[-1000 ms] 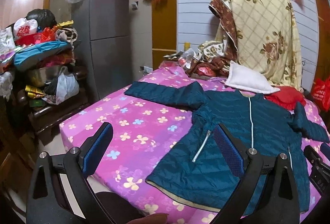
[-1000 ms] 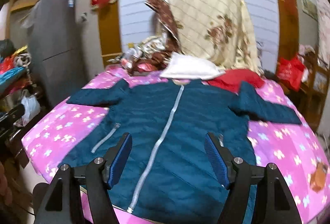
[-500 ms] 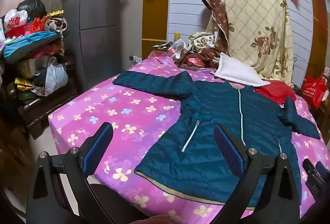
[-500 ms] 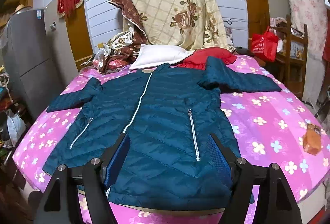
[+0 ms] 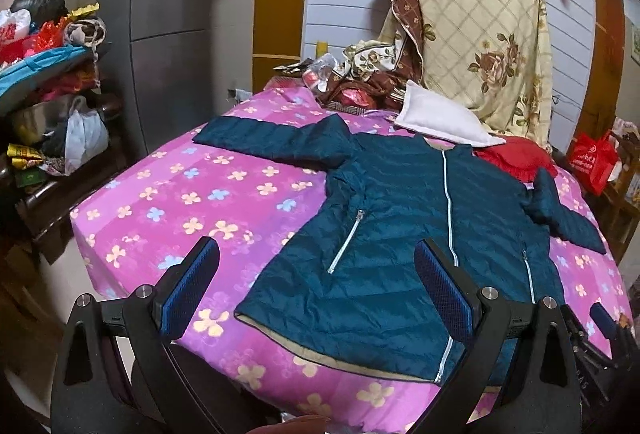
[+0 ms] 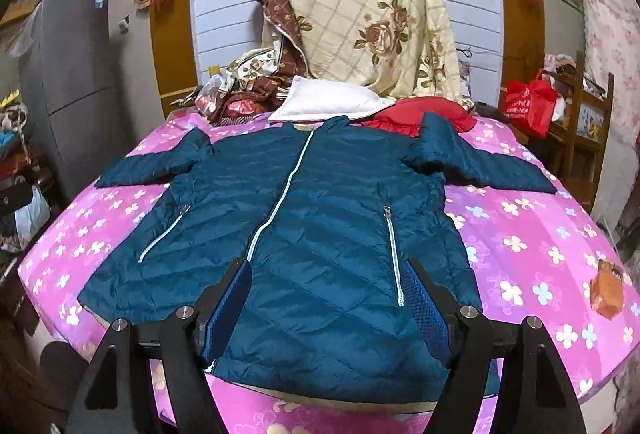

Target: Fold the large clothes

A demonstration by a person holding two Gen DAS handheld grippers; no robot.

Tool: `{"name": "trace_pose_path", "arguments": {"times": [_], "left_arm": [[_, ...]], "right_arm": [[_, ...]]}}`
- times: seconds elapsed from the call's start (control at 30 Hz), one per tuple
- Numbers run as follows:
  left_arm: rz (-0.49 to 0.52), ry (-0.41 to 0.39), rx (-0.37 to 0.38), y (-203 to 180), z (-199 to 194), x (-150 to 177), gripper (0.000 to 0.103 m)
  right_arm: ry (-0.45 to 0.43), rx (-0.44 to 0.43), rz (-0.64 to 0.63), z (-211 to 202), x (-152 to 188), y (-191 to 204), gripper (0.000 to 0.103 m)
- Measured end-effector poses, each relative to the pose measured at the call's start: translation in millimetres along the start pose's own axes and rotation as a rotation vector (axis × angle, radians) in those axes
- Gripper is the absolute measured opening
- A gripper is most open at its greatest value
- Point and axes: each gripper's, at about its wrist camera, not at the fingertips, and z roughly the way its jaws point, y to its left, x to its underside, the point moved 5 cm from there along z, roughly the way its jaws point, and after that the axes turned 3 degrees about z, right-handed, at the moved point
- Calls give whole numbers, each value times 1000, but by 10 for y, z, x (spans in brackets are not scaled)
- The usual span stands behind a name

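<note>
Hovering over the near hem, nothing grabbed yet. Jacket [image 6: 320, 234] lies flat, front up, zipped, on the pink bed [image 6: 540, 246]; long axis runs from the hem at the near edge to the collar by the far wall, sleeves spread to both sides. Right gripper [image 6: 332, 306] is spread wide, its jaws having just opened a little further, with hem fabric showing between the pads but not pressed, sitting right of the centre zip. Left gripper [image 5: 316, 290] is also spread, empty, off the jacket's left hem corner, mostly over bare sheet. Judgement: right is nearer to fabric; left needs to shift toward the jacket before any hem or side fold starts.
</note>
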Motion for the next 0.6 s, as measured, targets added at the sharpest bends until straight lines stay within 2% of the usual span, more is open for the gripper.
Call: {"name": "trace_pose_path", "arguments": {"times": [0.6], "left_arm": [[28,32,32,-132,74,75,98]], "right_arm": [[18,21,-12,50,59,40,75]]}}
